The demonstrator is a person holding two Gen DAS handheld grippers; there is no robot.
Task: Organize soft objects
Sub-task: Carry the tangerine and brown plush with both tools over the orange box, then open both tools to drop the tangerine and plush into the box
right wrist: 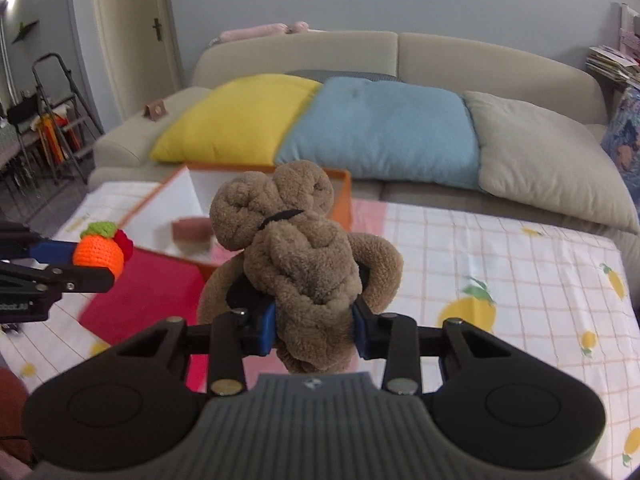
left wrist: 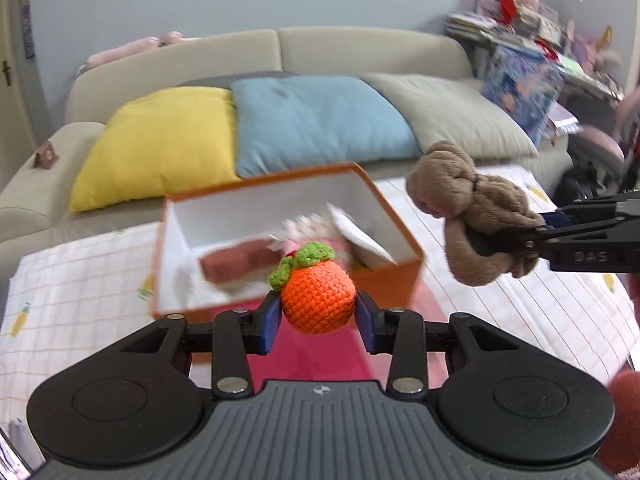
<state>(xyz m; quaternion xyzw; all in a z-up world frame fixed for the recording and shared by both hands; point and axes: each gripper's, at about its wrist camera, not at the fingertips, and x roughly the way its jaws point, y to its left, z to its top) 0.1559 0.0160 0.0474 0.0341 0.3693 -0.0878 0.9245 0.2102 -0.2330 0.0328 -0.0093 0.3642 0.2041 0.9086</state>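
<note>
— What have you got, and why up in the air?

— My left gripper point(left wrist: 318, 318) has its fingers pinching one crocheted orange point(left wrist: 318, 302); my right gripper point(right wrist: 314, 328) has its fingers pinching one brown plush bear point(right wrist: 298, 256) around the body. Both hang clear of the bed sheet point(right wrist: 500, 240), I'd judge so they can be carried over the wall of the orange box point(left wrist: 400, 276).

— Where's that box?

— Open on the bed, just beyond the orange, beside a red lid point(right wrist: 148, 292). Inside: one brown block point(left wrist: 236, 266) and some pale soft things too blurred to count.

— And behind?

— Three cushions on the sofa point(left wrist: 360, 46): yellow, blue, beige.
</note>
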